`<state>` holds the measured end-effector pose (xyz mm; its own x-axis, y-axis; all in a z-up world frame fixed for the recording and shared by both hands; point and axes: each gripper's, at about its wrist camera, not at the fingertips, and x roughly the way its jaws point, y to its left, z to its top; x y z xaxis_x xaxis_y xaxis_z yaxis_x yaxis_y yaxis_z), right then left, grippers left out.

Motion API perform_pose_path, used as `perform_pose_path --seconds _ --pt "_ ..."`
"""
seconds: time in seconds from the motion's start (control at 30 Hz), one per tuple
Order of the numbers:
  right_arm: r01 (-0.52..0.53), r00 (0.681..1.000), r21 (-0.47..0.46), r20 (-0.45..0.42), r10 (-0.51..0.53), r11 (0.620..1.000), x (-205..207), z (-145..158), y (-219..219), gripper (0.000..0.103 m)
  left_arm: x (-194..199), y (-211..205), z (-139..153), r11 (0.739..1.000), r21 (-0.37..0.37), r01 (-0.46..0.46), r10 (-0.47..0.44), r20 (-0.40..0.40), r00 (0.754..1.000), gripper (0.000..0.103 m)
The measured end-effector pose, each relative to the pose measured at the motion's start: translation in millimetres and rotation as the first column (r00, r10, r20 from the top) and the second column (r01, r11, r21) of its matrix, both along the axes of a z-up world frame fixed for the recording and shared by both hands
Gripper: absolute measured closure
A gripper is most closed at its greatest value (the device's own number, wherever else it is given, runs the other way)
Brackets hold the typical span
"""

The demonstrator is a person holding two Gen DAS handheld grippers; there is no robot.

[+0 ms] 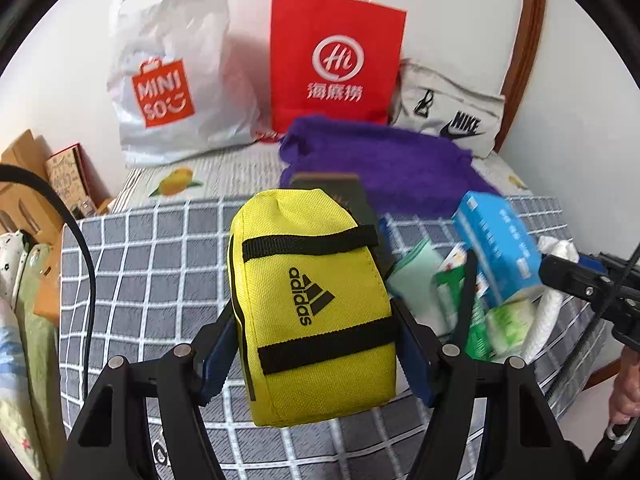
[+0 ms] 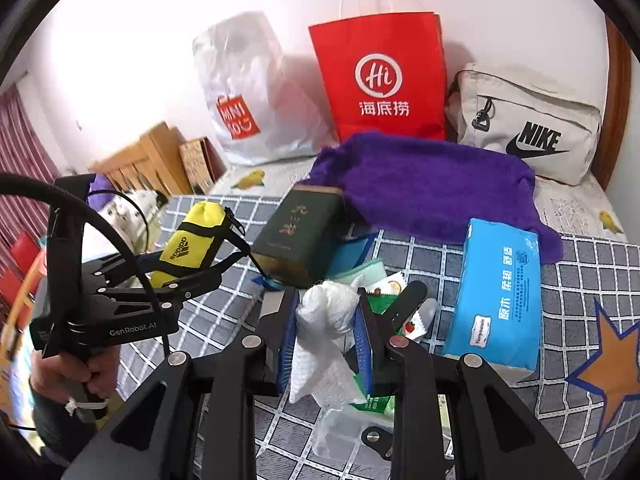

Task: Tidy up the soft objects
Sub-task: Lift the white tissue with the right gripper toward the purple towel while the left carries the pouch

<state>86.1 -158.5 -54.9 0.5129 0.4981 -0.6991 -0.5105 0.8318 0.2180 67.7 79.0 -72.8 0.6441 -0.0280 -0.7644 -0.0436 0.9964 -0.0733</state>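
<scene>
1. Grippers: two. The left gripper (image 1: 316, 344) pinches one yellow pouch (image 1: 312, 304) between its blue pads (image 1: 218, 360), one pad on each long side; the pouch is lifted clear of the bed, seen from the right wrist view at the left (image 2: 192, 242).
2. The right gripper (image 2: 326, 344) pinches one white cloth (image 2: 324, 344) between its blue pads (image 2: 364, 344); the cloth bunches above the pads and hangs down below them, over the clutter on the checked blanket (image 2: 576, 272).
3. Bags standing against the wall: three. One white plastic bag (image 2: 256, 92), one red paper bag (image 2: 380, 76) with white handles, one grey pouch bag (image 2: 528, 124) lying on its side at the right. What the three bags contain cannot be told.
4. Purple towel (image 2: 436, 184): one, spread in front of the red bag and grey bag, touching the far edge of the clutter.
5. Blue tissue pack (image 2: 498, 296): one, lying on the blanket to the right of the right gripper, its far end at the towel's edge.
6. Dark green box (image 2: 300, 236): one, tilted, just beside the towel's left end.
7. Small green and white packets (image 2: 384, 284) lie between the box and the tissue pack; their number cannot be told.
8. Wooden furniture (image 2: 148, 156) stands beyond the bed at the left.
</scene>
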Motion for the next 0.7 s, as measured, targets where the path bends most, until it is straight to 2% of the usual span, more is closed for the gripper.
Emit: perform_pose_path --seconds 0.2,0.43,0.7 --pt "0.013 1.000 0.076 -0.006 -0.012 0.997 13.6 13.2 -23.9 0.076 12.4 -12.3 23.1 1.000 -0.014 0.027 -0.027 0.046 0.999 0.034" --pt "0.059 0.998 0.049 0.014 -0.060 0.997 38.1 19.6 -44.1 0.076 38.4 -23.6 37.2 0.998 -0.006 0.056 -0.055 0.067 0.996 0.034" --pt "0.129 0.991 -0.020 0.039 -0.128 0.991 80.0 24.2 -62.8 0.076 75.2 -24.7 36.6 0.998 -0.029 0.062 -0.060 0.059 0.996 0.034"
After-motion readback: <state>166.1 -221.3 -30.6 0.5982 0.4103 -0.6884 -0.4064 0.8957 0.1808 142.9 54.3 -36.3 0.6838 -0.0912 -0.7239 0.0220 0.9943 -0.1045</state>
